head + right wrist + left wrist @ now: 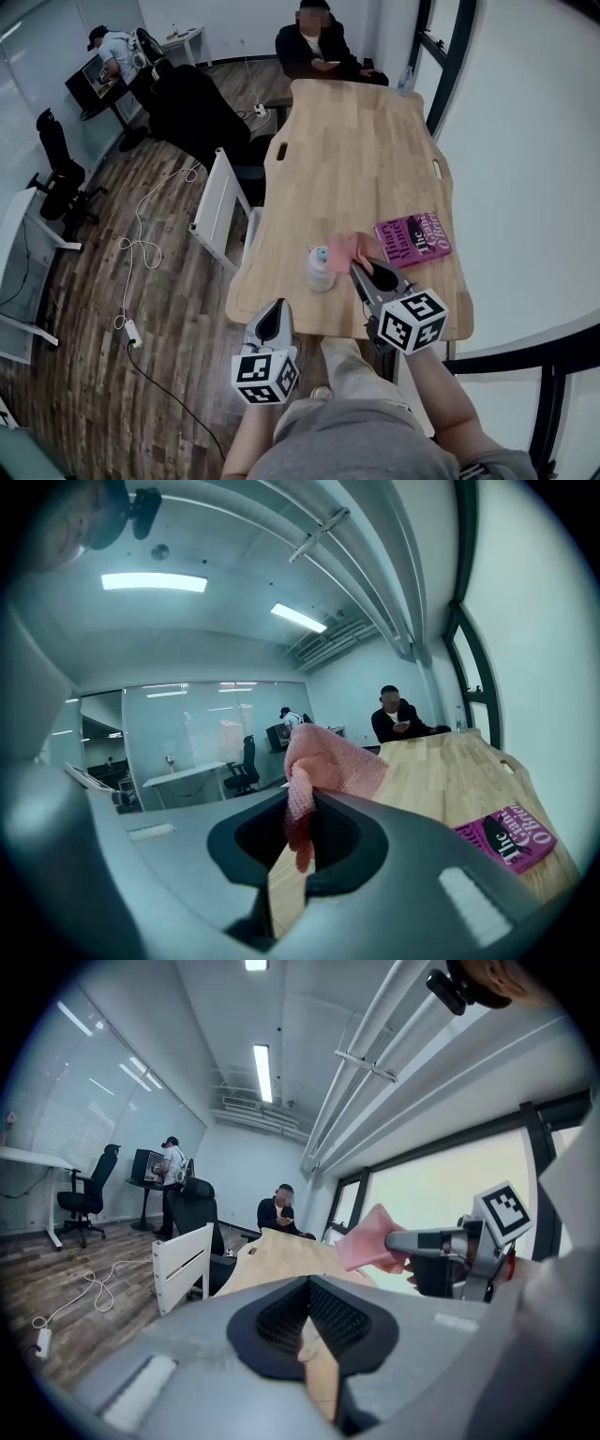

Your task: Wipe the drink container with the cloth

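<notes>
A small pale drink container (pixel 321 270) with a light blue top stands upright near the front edge of the wooden table (pixel 356 159). My right gripper (pixel 357 265) is just right of it, shut on a pink cloth (pixel 351 247) that bunches up beside the container's top. The right gripper view shows the cloth (pixel 323 761) pinched between the jaws of the right gripper (pixel 302 822). My left gripper (pixel 277 307) hangs below the table's front edge, shut and empty. From the left gripper (pixel 307 1321) I see the cloth (pixel 367 1238); the container is hidden there.
A magenta book (pixel 414 236) lies right of the cloth, its cover (pixel 511 834) close to my right gripper. A person (pixel 314 47) sits at the table's far end. A white rack (pixel 220 202) and cables (pixel 141 246) are on the floor to the left.
</notes>
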The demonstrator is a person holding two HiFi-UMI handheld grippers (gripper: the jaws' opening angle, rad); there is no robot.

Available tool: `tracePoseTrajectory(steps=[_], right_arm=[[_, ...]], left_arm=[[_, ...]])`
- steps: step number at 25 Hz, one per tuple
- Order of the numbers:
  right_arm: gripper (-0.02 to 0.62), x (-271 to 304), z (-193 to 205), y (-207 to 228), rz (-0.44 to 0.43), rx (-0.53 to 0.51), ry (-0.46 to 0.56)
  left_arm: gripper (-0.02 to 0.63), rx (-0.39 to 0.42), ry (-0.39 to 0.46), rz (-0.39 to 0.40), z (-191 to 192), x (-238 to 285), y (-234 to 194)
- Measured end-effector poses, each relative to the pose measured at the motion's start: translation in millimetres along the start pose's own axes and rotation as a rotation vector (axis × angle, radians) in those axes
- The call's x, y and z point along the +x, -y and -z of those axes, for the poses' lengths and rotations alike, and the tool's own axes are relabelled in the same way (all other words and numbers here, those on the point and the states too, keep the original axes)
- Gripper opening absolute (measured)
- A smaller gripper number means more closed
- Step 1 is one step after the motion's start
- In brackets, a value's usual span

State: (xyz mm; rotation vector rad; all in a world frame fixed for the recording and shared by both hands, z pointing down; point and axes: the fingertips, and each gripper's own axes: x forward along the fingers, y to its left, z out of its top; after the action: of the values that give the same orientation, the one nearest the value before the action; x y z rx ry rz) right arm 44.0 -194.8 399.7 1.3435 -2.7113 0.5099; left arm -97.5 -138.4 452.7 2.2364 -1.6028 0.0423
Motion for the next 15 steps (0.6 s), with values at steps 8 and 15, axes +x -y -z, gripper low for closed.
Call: tracePoseTrajectory(steps=[8, 15], right_arm=[[0.029, 50.0, -0.8, 25.5, -0.060, 0.030, -0.053], [0.029, 81.8, 16.9, 44.8, -0.072, 0.047, -0.110]], left_arm=[[0.002, -0.011, -0.005, -0.048, -6.2, 26.9, -13.6], [0.002, -0.005, -0.027, -0.060, -3.0, 49.0, -18.8]])
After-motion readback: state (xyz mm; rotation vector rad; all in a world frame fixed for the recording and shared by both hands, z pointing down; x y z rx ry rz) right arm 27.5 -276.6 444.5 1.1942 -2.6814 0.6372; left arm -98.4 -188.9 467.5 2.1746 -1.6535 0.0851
